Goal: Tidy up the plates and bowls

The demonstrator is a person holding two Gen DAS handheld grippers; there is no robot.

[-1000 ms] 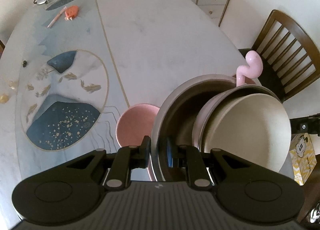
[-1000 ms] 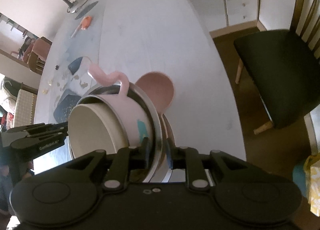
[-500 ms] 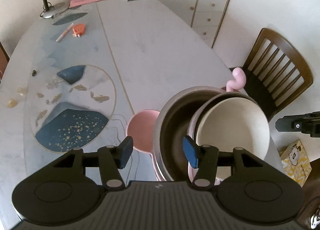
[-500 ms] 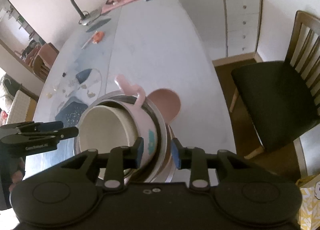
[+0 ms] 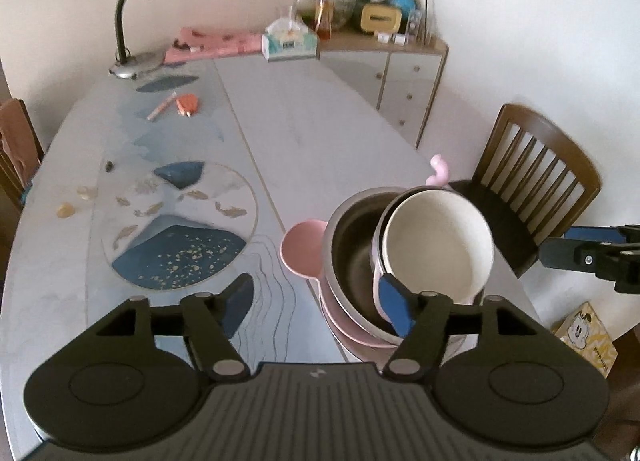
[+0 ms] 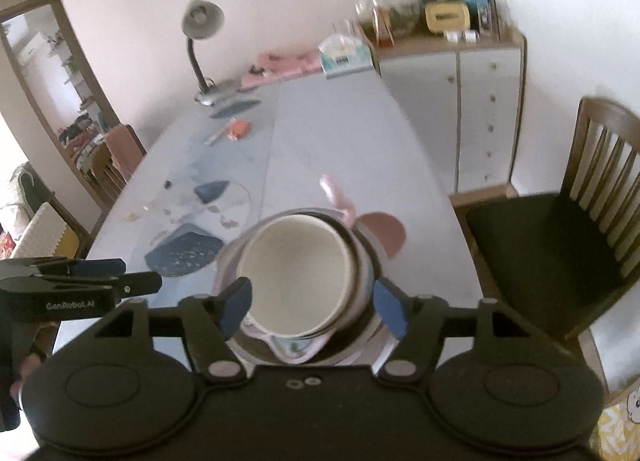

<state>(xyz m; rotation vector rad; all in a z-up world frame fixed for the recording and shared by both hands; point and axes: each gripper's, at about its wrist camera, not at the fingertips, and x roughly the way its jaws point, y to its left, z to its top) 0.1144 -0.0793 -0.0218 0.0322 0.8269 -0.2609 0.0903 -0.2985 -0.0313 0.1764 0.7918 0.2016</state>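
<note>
A stack of dishes sits near the table's right front edge: a cream bowl point(image 5: 438, 239) nested in a pink cup with a curled handle point(image 5: 439, 169), inside a steel bowl point(image 5: 352, 257), on a pink plate point(image 5: 348, 333). A small pink bowl point(image 5: 302, 247) lies beside the stack. My left gripper point(image 5: 318, 303) is pulled back above the table, its jaws opening, nothing pressed between them. My right gripper point(image 6: 310, 305) hovers over the cream bowl point(image 6: 294, 273), jaws opening, free of the stack. Each gripper shows at the other view's edge.
The round table point(image 5: 328, 129) carries a desk lamp point(image 5: 132, 21), a tissue box point(image 5: 289, 43), a pen and orange item point(image 5: 186, 104) and small crumbs at the left. A wooden chair point(image 5: 532, 177) stands right of the stack, a white cabinet point(image 5: 404, 77) behind.
Both grippers let go of the steel bowl's rim, spread their jaws and drew back and up from the stack. The stack stays on the table.
</note>
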